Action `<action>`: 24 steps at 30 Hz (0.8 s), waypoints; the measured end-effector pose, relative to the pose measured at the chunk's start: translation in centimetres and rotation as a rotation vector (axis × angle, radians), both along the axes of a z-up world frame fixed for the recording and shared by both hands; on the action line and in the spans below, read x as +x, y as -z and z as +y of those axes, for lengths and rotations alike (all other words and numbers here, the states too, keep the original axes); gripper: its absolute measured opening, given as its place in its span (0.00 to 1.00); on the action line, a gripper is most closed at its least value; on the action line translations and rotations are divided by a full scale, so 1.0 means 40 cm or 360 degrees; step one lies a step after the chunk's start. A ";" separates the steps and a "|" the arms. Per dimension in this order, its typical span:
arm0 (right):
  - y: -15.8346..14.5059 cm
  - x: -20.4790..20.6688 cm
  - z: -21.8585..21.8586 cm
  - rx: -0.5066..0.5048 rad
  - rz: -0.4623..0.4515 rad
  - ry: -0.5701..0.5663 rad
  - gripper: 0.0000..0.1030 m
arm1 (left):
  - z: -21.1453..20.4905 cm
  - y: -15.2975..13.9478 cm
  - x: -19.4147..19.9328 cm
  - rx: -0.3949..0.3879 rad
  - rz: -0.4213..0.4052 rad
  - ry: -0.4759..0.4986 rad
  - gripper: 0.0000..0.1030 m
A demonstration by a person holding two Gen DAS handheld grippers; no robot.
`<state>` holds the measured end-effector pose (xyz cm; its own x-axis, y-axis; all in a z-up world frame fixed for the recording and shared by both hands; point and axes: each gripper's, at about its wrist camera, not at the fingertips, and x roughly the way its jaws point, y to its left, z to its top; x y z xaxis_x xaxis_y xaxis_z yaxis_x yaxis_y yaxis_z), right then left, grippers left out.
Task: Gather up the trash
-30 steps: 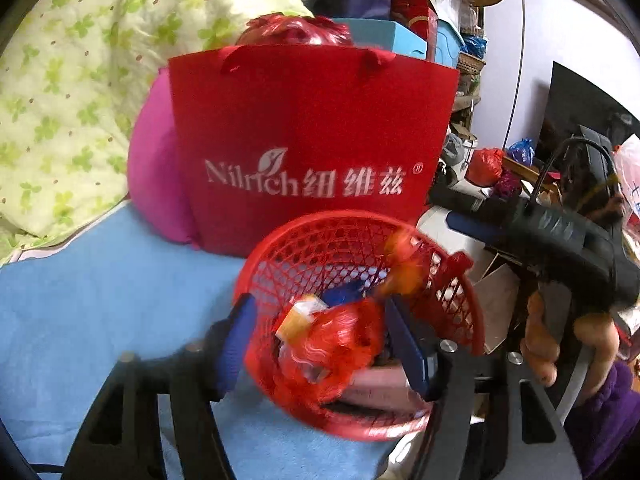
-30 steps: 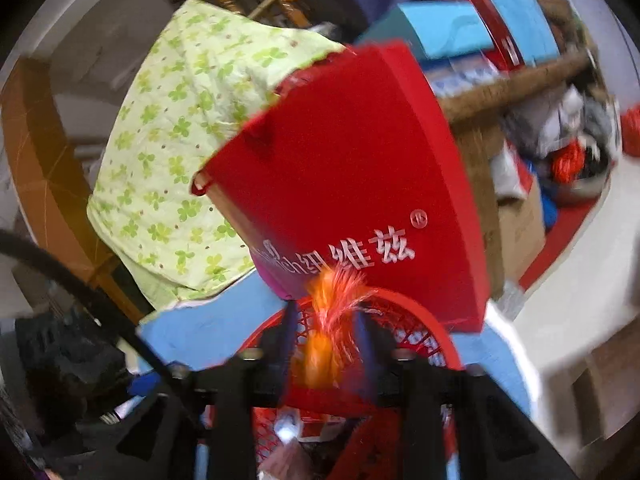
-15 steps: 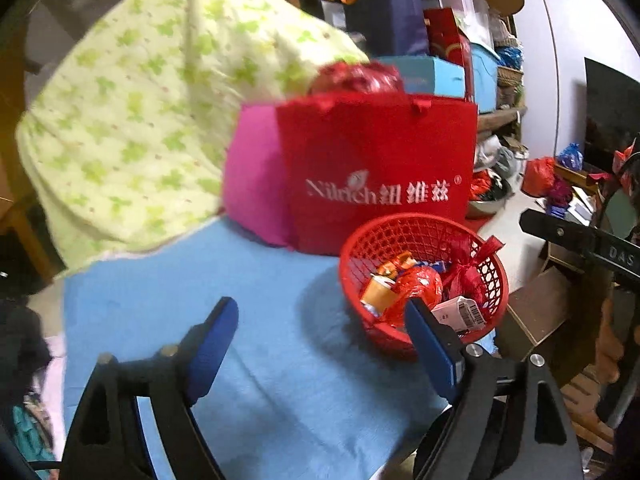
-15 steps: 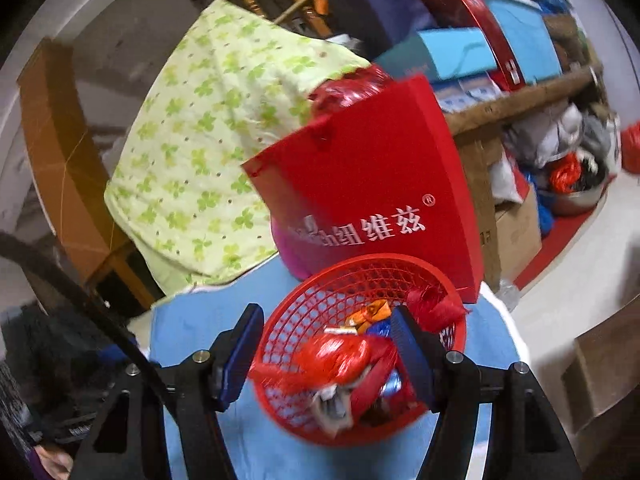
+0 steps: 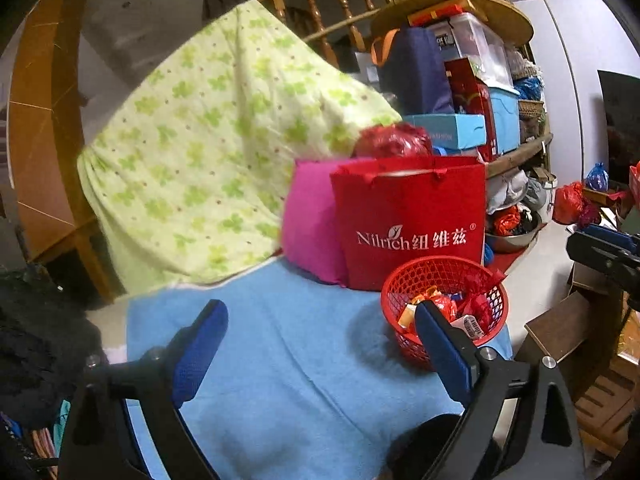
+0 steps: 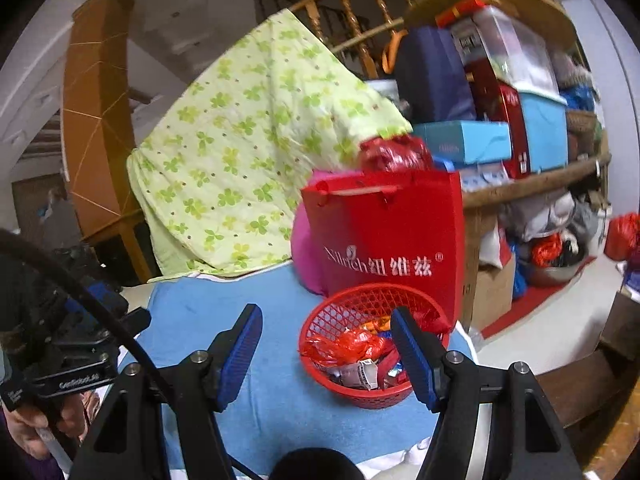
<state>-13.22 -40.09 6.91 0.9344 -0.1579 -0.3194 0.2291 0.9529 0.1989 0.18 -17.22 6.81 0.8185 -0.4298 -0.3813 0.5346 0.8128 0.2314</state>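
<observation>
A red mesh basket (image 5: 444, 276) stands on the blue cloth (image 5: 280, 360) at its right end. It holds several crumpled wrappers (image 5: 444, 306), red, orange and white. In the right wrist view the basket (image 6: 360, 300) with the wrappers (image 6: 352, 346) sits between my fingers, a little farther away. My left gripper (image 5: 320, 330) is open and empty, to the left of and short of the basket. My right gripper (image 6: 326, 334) is open and empty, pulled back from the basket.
A red paper bag (image 5: 412, 220) and a pink cushion (image 5: 312, 220) stand right behind the basket. A green floral quilt (image 5: 216, 152) hangs at the back left. Stacked boxes (image 5: 472, 120) fill the shelf behind. The cloth's right edge drops to the floor (image 6: 560, 320).
Both grippers have pulled back and up from the basket. The right one let go of an orange wrapper, which now lies in the basket. The left gripper has also let go and stands open.
</observation>
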 end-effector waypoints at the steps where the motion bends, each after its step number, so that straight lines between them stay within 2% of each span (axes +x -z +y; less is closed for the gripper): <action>1: -0.010 -0.017 0.011 -0.0016 -0.0017 -0.0003 0.69 | 0.003 -0.007 -0.008 -0.0007 -0.0006 -0.0001 0.92; 9: -0.063 -0.112 0.057 -0.0103 -0.0112 0.0010 0.74 | 0.028 -0.054 -0.072 0.0009 -0.0085 -0.0066 0.92; 13: -0.063 -0.131 0.061 -0.0101 -0.0094 0.0023 0.74 | 0.036 -0.067 -0.098 0.0008 -0.0131 -0.0098 0.98; 24: -0.057 -0.166 0.067 -0.0131 -0.0070 0.0036 0.74 | 0.051 -0.074 -0.150 0.0002 -0.0136 -0.0118 0.99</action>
